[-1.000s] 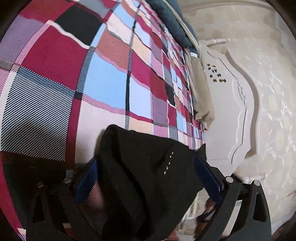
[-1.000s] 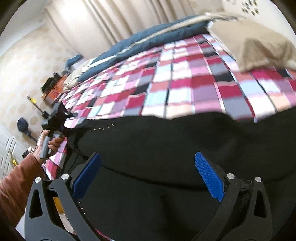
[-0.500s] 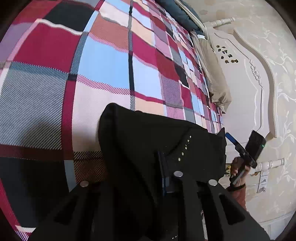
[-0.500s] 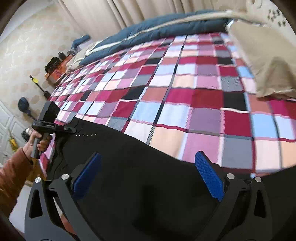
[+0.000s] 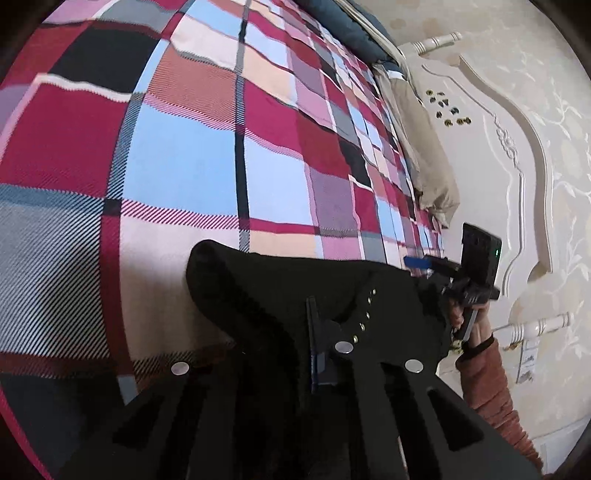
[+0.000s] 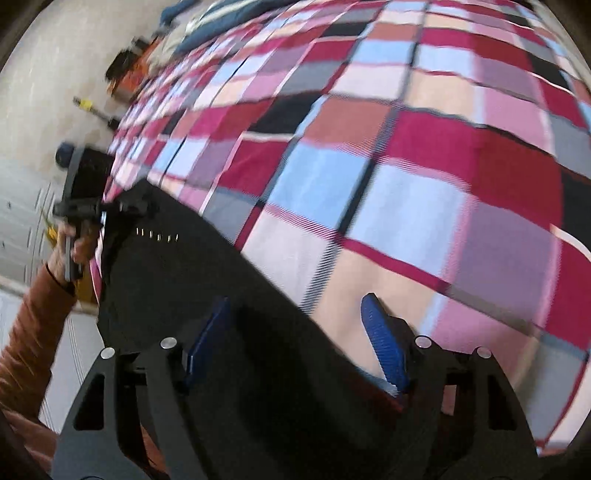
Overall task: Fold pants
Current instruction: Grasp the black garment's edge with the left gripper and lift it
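On checked bedspread (image 5: 192, 155), near its edge: black pants (image 5: 280, 288) lie flat, row of small metal studs (image 5: 364, 314) showing. L gripper (image 5: 312, 332) pressed together, pinching a raised fold of pants cloth; cloth bunches up ahead of it and hides the blue pads almost fully. R gripper (image 6: 295, 332) w/ jaws closing, blue pads still apart; pants edge sits between them, pads not seen pressing it. R view blurred. L view: R gripper at far end of pants, held by hand (image 5: 461, 314) in rust-brown sleeve (image 5: 491, 384). Surroundings: beige pillow (image 5: 424, 147) along bed's far side by white carved headboard (image 5: 517, 155); dark blue blanket (image 5: 354, 26) beyond; patterned wallpaper (image 5: 561, 92). R view, floor side: white door (image 6: 22, 206), dark and orange items, too smeared to ID.
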Action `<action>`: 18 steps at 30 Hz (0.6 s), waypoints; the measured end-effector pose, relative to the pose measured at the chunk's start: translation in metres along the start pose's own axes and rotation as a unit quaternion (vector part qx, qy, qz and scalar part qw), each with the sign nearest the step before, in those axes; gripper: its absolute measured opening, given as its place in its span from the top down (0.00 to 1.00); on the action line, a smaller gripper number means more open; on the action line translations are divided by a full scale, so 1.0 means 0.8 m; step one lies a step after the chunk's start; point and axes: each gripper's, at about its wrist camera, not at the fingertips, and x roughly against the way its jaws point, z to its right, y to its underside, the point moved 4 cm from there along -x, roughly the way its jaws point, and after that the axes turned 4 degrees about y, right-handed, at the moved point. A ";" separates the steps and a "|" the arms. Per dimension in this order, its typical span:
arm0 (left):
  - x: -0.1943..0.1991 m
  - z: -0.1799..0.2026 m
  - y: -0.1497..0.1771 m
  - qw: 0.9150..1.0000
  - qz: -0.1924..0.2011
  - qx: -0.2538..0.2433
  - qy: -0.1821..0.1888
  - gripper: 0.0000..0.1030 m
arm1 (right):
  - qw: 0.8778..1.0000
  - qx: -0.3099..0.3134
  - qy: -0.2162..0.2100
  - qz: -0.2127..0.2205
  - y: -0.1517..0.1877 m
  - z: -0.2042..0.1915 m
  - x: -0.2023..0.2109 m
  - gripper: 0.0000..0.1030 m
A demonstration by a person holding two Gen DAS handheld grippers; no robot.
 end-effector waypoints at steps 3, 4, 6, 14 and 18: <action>0.000 0.000 0.001 1.000 0.005 0.003 0.007 0.92 | 1.000 0.021 0.011 -0.018 0.003 -0.011 -0.003 0.89; 0.005 0.004 0.002 1.000 0.011 -0.006 0.009 0.92 | 1.000 0.011 -0.005 -0.018 0.004 -0.012 0.001 0.91; 0.013 0.015 0.005 0.999 0.023 -0.031 0.002 0.93 | 1.000 0.023 0.010 -0.004 0.007 -0.020 0.015 0.92; 0.058 0.058 0.031 0.992 0.087 -0.086 0.037 0.93 | 0.989 0.072 0.060 0.115 0.037 -0.086 0.105 0.92; 0.083 0.079 0.072 0.984 0.117 -0.116 0.064 0.92 | 0.977 0.090 0.085 0.174 0.091 -0.128 0.138 0.92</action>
